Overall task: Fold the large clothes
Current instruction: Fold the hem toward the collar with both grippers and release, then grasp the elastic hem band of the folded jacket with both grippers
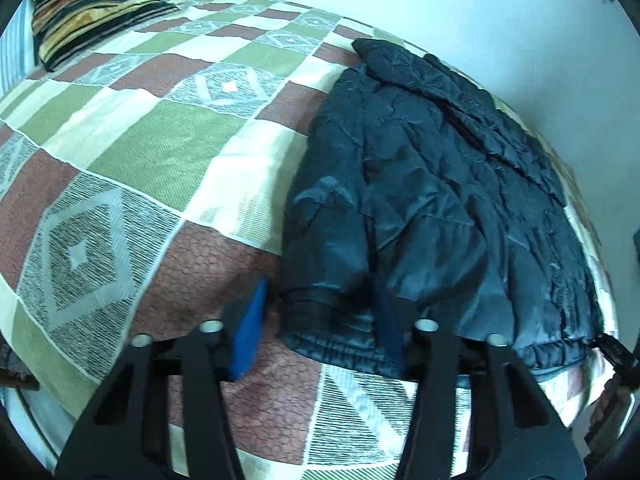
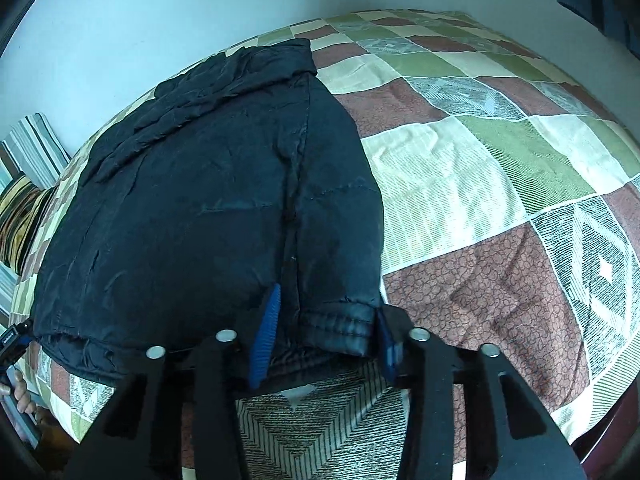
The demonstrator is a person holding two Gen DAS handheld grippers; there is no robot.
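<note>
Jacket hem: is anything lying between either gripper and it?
Nothing visible. The left gripper and right gripper each straddle the dark quilted jacket's hem directly; only bare patchwork bedspread surrounds them.

I am finding no text that I can read in either wrist view; a small dark tag point(image 2: 9, 338) at the left edge of my right view is carrying pale marks, but they are too small and blurred for me to make out; nothing else is showing letters, numbers or signs.
</note>
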